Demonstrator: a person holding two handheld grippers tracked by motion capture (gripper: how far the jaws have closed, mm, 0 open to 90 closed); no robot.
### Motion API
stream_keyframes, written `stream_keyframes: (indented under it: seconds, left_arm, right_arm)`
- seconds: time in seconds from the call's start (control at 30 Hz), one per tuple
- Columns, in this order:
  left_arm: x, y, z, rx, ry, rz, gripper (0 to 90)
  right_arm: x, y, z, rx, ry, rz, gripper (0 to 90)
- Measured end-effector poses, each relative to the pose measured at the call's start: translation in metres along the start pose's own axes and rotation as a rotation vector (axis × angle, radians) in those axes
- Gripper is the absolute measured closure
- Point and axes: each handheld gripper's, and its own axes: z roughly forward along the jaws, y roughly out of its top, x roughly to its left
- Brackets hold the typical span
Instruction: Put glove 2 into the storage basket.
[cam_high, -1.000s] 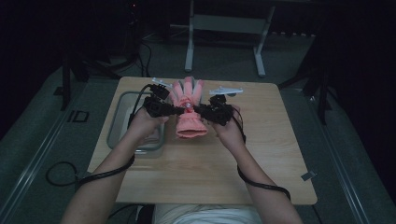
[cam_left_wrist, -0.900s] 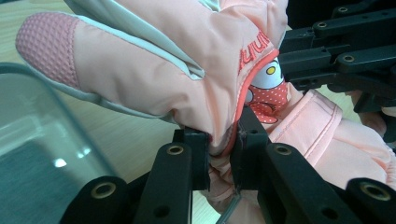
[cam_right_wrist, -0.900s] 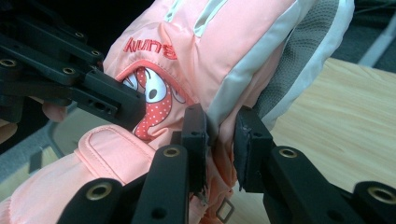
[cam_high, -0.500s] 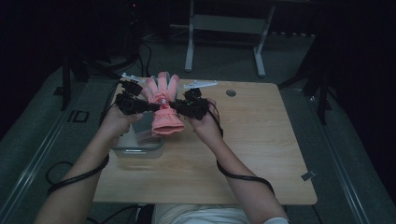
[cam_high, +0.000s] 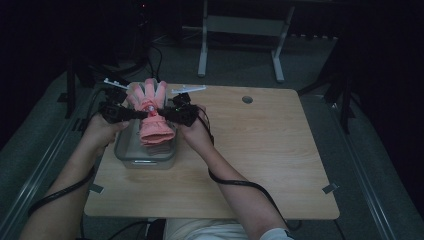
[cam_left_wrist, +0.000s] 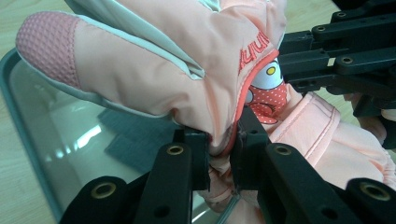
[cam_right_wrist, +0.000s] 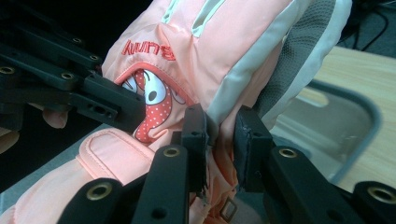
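Observation:
A pink padded glove (cam_high: 152, 115) with grey trim and a cartoon patch hangs over a clear glass tray (cam_high: 131, 150) at the table's left. My left gripper (cam_high: 141, 114) is shut on the glove's left side. In the left gripper view its jaws pinch a fold of the glove (cam_left_wrist: 187, 79) above the tray (cam_left_wrist: 42, 154). My right gripper (cam_high: 165, 114) is shut on the glove's right side. Seen in the right gripper view, the jaws clamp the grey-edged side of the glove (cam_right_wrist: 210, 51). The left gripper's black links (cam_right_wrist: 70, 88) cross behind the glove there.
The wooden table (cam_high: 260, 150) spreads to the right, with a round hole (cam_high: 247, 99) near its far edge. White flat pieces (cam_high: 189, 89) lie at the far edge behind the glove. Cables trail from both grippers past the forearms. A metal stand (cam_high: 240, 30) rises beyond the table.
Both grippers have carried the glove leftward from the table's middle to above the glass tray. Their grip on the glove looks the same throughout.

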Motion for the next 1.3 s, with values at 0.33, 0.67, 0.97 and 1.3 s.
stream_keyframes:
  seconds: [0.33, 0.67, 0.97, 1.3]
  left_arm:
    - [0.02, -0.016, 0.035, 0.057, 0.01, -0.041, 78.5]
    - [0.029, -0.027, 0.069, 0.13, 0.045, -0.061, 78.1]
    - [0.037, -0.035, 0.081, 0.138, 0.047, -0.096, 76.8]
    - [0.039, -0.034, 0.081, 0.079, 0.1, -0.104, 58.0]
  right_arm:
    - [-0.014, -0.023, 0.031, 0.06, -0.009, 0.034, 76.1]
    - [-0.029, -0.045, 0.053, 0.142, -0.053, 0.054, 75.8]
    - [-0.031, -0.053, 0.062, 0.174, -0.079, 0.048, 74.9]
    - [-0.039, -0.046, 0.059, 0.154, -0.104, 0.071, 67.6]
